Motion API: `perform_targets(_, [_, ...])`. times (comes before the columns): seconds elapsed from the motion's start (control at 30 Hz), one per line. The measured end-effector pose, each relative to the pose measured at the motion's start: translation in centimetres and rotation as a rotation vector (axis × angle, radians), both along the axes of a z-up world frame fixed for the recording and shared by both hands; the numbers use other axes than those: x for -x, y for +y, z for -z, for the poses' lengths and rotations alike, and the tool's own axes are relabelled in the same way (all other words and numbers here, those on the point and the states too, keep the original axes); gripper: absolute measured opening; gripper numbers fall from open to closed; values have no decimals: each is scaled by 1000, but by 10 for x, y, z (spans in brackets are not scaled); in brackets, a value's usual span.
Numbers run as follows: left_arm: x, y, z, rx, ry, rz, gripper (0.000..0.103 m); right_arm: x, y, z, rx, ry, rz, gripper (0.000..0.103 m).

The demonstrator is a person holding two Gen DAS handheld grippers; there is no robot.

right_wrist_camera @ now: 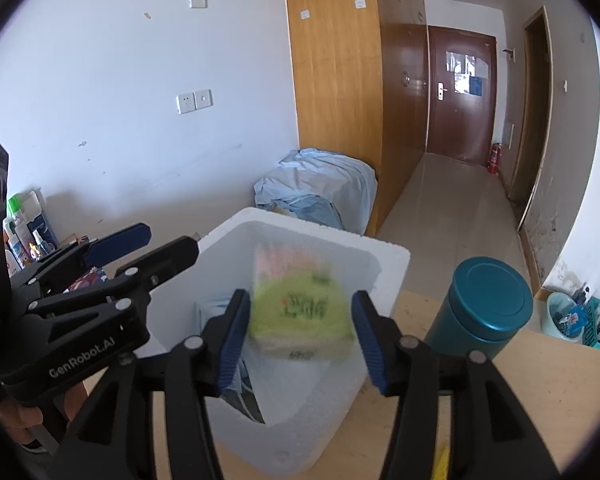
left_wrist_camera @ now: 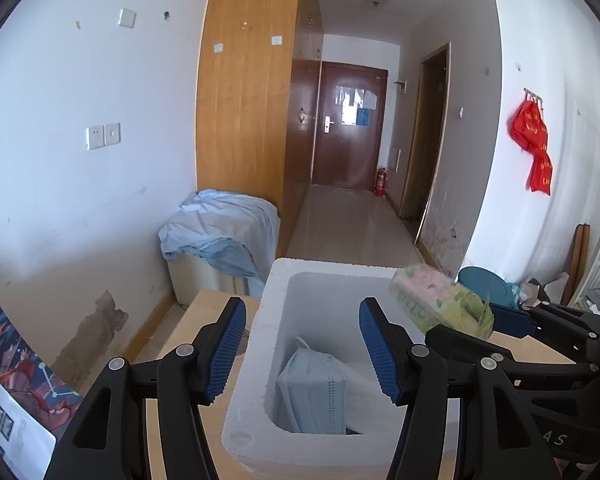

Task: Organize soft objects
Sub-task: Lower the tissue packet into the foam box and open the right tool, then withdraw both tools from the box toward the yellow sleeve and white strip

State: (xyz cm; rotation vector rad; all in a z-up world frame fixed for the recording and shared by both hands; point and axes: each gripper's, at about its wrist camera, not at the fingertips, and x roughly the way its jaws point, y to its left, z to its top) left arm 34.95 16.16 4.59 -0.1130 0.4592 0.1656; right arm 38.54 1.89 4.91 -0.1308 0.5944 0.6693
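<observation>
Tissues (right_wrist_camera: pixel 300 308) in a green pack, blurred, sit between the parted, non-pressing fingers of the right gripper (right_wrist_camera: pixel 300 338) above the foam box (right_wrist_camera: pixel 384 264), likely released to join the masks (left_wrist_camera: pixel 314 394); left gripper (left_wrist_camera: pixel 302 350) is open, empty.

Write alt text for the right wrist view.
A blurred green tissue pack sits between the open right gripper pads, above a white foam box on a wooden table. A teal canister stands right; the left gripper hovers left.

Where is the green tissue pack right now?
In the right wrist view the green tissue pack sits blurred between the right gripper pads, above the white foam box.
</observation>
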Motion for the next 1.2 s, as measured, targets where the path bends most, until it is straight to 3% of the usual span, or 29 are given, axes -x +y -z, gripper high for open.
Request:
perform_targets(0.63, [11,1,-1,12,-12,3,60,10,-8,-5,1,-39,32,68])
perform_targets(0.87, [24,-6,-5,5,-15,25,60,23,-22,-7,12,-52,70,84])
perform_targets(1.13, [55,-21,-13,-6,-33,49,61,49,-35,-12,36,-80,88,95])
perform_targets(1.2, [64,-24,-14,-4,-38,49,66,57,-40,-13,33,-87,93,96])
